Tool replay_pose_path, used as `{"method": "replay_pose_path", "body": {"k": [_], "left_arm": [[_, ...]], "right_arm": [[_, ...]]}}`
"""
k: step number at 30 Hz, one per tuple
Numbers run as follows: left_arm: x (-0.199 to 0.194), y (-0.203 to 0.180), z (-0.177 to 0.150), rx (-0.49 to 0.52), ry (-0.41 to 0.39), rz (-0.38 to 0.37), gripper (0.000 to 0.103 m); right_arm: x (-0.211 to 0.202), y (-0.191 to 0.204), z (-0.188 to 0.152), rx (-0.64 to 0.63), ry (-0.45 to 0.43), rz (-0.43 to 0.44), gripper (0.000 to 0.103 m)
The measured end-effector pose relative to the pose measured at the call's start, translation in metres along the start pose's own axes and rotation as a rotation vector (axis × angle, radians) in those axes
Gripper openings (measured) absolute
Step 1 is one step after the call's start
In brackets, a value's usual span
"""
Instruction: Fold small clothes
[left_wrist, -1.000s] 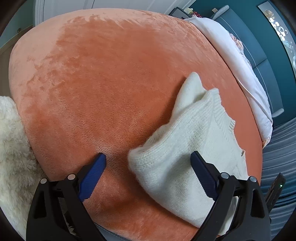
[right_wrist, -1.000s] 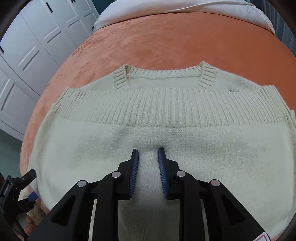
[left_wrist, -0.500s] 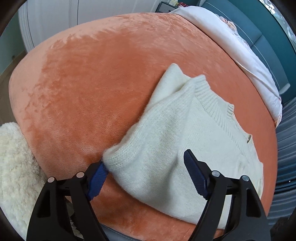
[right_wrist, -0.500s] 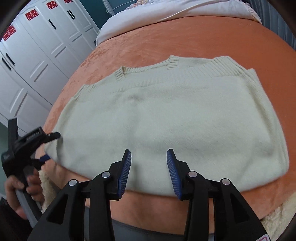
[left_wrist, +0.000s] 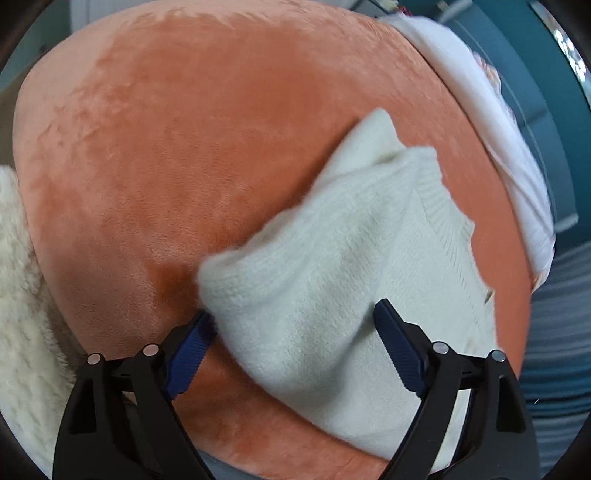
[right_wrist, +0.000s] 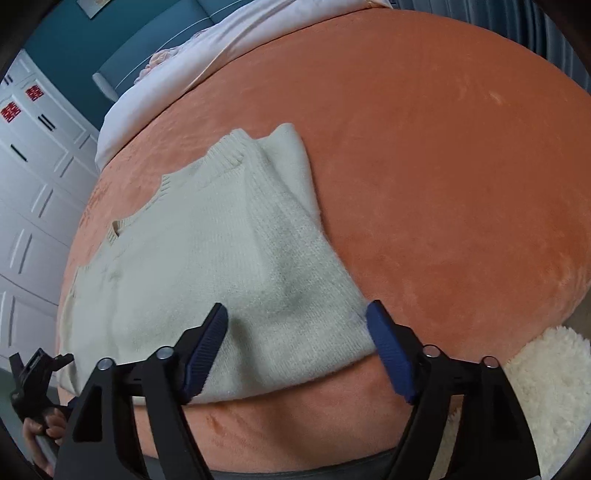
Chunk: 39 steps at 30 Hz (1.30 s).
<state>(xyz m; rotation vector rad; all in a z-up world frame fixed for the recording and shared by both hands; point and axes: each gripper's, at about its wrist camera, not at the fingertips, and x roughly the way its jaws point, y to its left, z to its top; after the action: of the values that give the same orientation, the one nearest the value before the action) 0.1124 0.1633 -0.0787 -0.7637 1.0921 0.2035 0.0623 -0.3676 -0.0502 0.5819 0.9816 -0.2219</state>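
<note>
A cream knitted sweater (left_wrist: 332, 280) lies folded on an orange plush bed cover (left_wrist: 184, 147). My left gripper (left_wrist: 291, 328) is open, its jaws straddling the sweater's near left corner, the left pad under the raised edge. In the right wrist view the sweater (right_wrist: 207, 258) lies with its ribbed collar toward the left. My right gripper (right_wrist: 295, 325) is open wide, its jaws straddling the sweater's near right corner. The left gripper (right_wrist: 37, 373) shows at the lower left, held by a hand.
A white fluffy rug (left_wrist: 18, 314) lies beside the bed; it also shows in the right wrist view (right_wrist: 546, 387). White bedding (left_wrist: 491, 122) lies along the far edge by a teal headboard (left_wrist: 535, 74). White wardrobes (right_wrist: 33, 192) stand at left.
My right gripper has opened, let go of the sweater's middle and pulled back to its right corner. My left gripper has moved in around the left corner.
</note>
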Motion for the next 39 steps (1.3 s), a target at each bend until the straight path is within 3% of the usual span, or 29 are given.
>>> {"method": "replay_pose_path", "body": {"k": [2, 3, 6, 7, 8, 9, 10, 13, 15, 18, 21, 24, 26, 28, 29, 32, 35, 37, 39], "left_arm": [[-0.001, -0.002, 0.002, 0.008, -0.006, -0.002, 0.081], [-0.003, -0.004, 0.004, 0.013, -0.007, -0.01, 0.075], [-0.005, -0.009, 0.009, 0.036, 0.016, -0.051, 0.048], [-0.005, -0.01, 0.01, 0.049, 0.025, -0.063, 0.032], [-0.006, -0.011, 0.011, 0.054, 0.035, -0.077, 0.025], [-0.008, -0.01, 0.012, 0.048, 0.042, -0.094, 0.017], [-0.012, -0.01, 0.013, 0.041, 0.048, -0.117, 0.014], [-0.036, -0.011, 0.014, 0.061, 0.054, -0.188, 0.013], [-0.052, -0.006, 0.01, 0.07, 0.083, -0.205, 0.012], [-0.055, 0.01, -0.004, 0.075, 0.14, -0.181, 0.013], [-0.038, 0.021, -0.015, 0.098, 0.155, -0.129, 0.015], [-0.037, 0.019, -0.015, 0.09, 0.128, -0.116, 0.025], [-0.039, 0.012, -0.013, 0.104, 0.109, -0.119, 0.034], [-0.037, 0.008, -0.011, 0.115, 0.1, -0.12, 0.044], [-0.033, 0.008, -0.01, 0.107, 0.099, -0.124, 0.044], [-0.03, 0.011, -0.01, 0.061, 0.098, -0.153, 0.044], [-0.03, 0.018, -0.006, 0.013, 0.107, -0.181, 0.043], [-0.028, 0.02, -0.005, -0.006, 0.11, -0.19, 0.03], [-0.03, 0.016, -0.004, 0.022, 0.103, -0.188, 0.018]], "right_arm": [[0.008, 0.008, 0.004, -0.024, 0.006, -0.018, 0.087], [0.012, 0.013, 0.005, -0.027, 0.01, -0.028, 0.087], [0.019, 0.002, 0.011, 0.051, 0.012, 0.018, 0.086], [0.025, -0.002, 0.013, 0.075, 0.031, 0.033, 0.08], [0.027, -0.001, 0.015, 0.063, 0.035, 0.027, 0.051], [0.026, 0.003, 0.019, 0.04, 0.05, 0.064, 0.035], [0.023, 0.004, 0.023, 0.06, 0.071, 0.119, 0.025], [-0.014, 0.009, 0.032, 0.052, 0.042, 0.212, 0.019], [-0.041, 0.016, 0.028, -0.017, 0.022, 0.211, 0.019], [-0.049, 0.011, 0.009, -0.073, 0.048, 0.134, 0.021], [-0.016, -0.012, -0.011, -0.055, 0.152, -0.004, 0.036], [-0.04, -0.01, -0.012, 0.013, 0.037, -0.031, 0.04], [-0.066, 0.019, -0.001, -0.084, -0.074, -0.017, 0.04], [-0.071, 0.061, 0.009, -0.204, -0.064, 0.081, 0.031], [-0.068, 0.084, 0.01, -0.255, -0.034, 0.142, 0.02], [-0.04, 0.145, -0.001, -0.368, 0.071, 0.265, 0.008], [0.011, 0.185, -0.015, -0.45, 0.152, 0.237, 0.007], [0.056, 0.191, -0.028, -0.442, 0.262, 0.183, 0.007], [0.073, 0.195, -0.036, -0.455, 0.238, 0.167, 0.005]]}}
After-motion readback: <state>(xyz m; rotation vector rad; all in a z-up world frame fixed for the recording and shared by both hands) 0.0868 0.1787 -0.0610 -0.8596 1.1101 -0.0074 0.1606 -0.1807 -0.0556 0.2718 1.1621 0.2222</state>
